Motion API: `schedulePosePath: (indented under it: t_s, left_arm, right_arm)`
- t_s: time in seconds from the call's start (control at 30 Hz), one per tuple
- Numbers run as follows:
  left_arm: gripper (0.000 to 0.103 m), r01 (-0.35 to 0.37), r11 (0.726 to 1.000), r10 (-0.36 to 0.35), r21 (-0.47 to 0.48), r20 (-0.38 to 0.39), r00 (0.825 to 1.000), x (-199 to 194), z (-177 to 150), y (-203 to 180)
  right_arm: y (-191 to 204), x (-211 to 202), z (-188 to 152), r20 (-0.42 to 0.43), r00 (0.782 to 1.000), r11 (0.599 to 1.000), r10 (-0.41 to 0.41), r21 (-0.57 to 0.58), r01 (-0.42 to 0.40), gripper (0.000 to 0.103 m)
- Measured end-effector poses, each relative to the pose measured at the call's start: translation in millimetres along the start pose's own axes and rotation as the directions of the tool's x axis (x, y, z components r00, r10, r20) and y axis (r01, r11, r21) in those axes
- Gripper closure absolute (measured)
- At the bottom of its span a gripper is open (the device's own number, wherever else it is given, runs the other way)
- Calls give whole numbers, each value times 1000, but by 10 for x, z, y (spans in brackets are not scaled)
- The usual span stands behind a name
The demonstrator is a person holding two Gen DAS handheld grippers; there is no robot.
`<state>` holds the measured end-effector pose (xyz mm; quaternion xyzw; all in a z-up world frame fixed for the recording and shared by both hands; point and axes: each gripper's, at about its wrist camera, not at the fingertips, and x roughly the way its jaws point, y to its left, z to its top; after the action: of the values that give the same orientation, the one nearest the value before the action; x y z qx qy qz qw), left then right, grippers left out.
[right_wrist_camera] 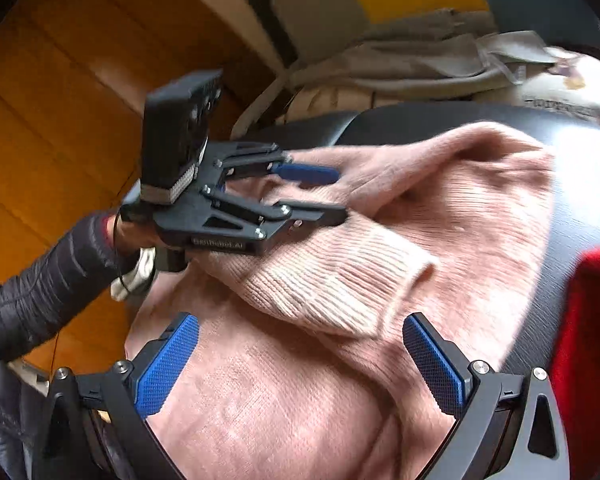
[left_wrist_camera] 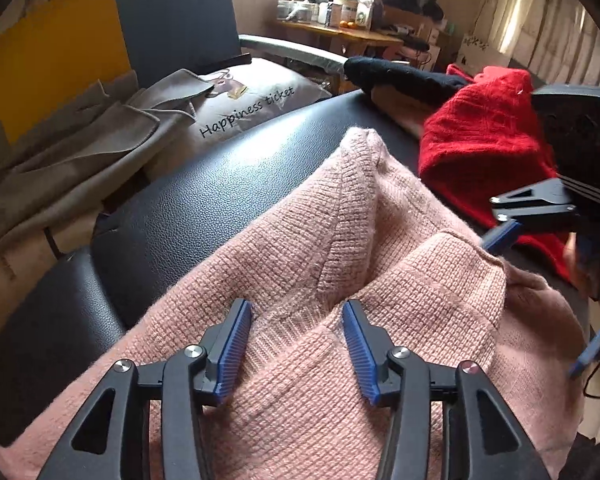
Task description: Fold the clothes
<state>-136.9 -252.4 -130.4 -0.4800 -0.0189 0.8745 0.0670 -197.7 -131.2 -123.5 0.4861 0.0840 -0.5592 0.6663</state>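
a pink knit sweater lies rumpled on a black padded surface — both grippers, left and right, hover over it, jaws wide open, gripping nothing.

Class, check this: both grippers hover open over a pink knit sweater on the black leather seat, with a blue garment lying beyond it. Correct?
One error: the garment beyond the pink knit sweater is red, not blue, as the left wrist view shows. The rest stands.
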Motion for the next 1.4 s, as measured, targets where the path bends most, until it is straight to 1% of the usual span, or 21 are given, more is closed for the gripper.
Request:
schedulePosePath:
  t_s: [0.13,0.17,0.2,0.27,0.37,0.4,0.47,0.57,0.63,0.7,0.77,0.8,0.87,0.93,1.0,1.07,1.13,1.2,1.23,1.3,1.4]
  left_arm:
    - [50,30,999,-29,-28,10,1000,52,20,99]
    - [50,35,999,-34,-35,11,999,70,29,122]
    - [50,40,998,-39,-41,11,999,87,39,144]
    - [49,49,997,-49,-54,12,999,121,58,190]
    - [47,28,999,-26,-39,29,999,159,40,163]
    - [47,20,999,-19,-36,36,999,164,33,153]
    - [47,13,999,-11,-40,44,999,171,33,151]
    - [47,19,998,-17,-65,40,999,173,62,181]
    - [47,36,994,-32,-105,39,999,158,82,234]
    - [51,55,980,-46,-189,53,998,81,89,344]
    - [51,27,979,-7,-204,98,995,-86,54,367]
    - [51,31,978,-5,-205,128,992,-202,4,364]
    - [51,49,970,-12,-238,158,987,-405,-143,374]
    - [51,75,956,-17,-282,203,979,-631,-376,386]
    - [49,170,915,-77,-365,257,963,-834,-694,436]
    - [49,215,870,-86,-444,293,952,-988,-1053,465]
    - [49,214,833,-52,-510,313,948,-1116,-1391,498]
    - [49,191,803,0,-565,319,948,-1206,-1646,561]
    - [49,179,786,25,-592,321,947,-1251,-1774,592]
    - [49,158,749,77,-643,321,944,-1341,-2029,655]
    - [47,128,686,154,-716,316,936,-1477,-2411,749]
  right_arm:
    - [24,83,169,16,998,997,57,-48,-56,0]
    - [46,123,221,8,994,992,113,-54,-112,0]
    - [66,183,261,-30,979,978,199,-52,-201,0]
    - [120,362,302,-161,927,937,338,-30,-347,0]
    - [199,557,299,-293,837,880,463,40,-473,0]
    - [242,560,281,-313,817,868,484,50,-495,0]
    - [334,506,247,-322,784,839,531,64,-541,0]
    - [453,233,266,-207,762,784,613,37,-620,0]
    - [398,34,302,-100,798,804,595,42,-594,0]
    - [281,-120,301,-23,861,860,507,75,-505,0]
    - [133,-260,253,26,938,931,347,108,-347,0]
    - [46,-298,221,38,959,949,280,141,-282,0]
    - [-139,-369,112,60,987,964,151,211,-161,0]
    - [-200,-389,31,74,994,968,79,234,-94,0]
    - [-231,-350,-5,77,997,966,32,253,-50,0]
    - [-170,-236,-27,63,998,972,1,233,-16,4]
    - [-99,-115,-23,41,998,975,-46,220,36,20]
    - [-100,-18,-18,16,993,964,-117,243,109,77]
    - [-106,29,-16,3,988,955,-153,256,147,83]
    - [-105,81,-12,-7,978,940,-206,277,200,87]
    - [29,-62,35,36,962,931,-270,266,251,87]
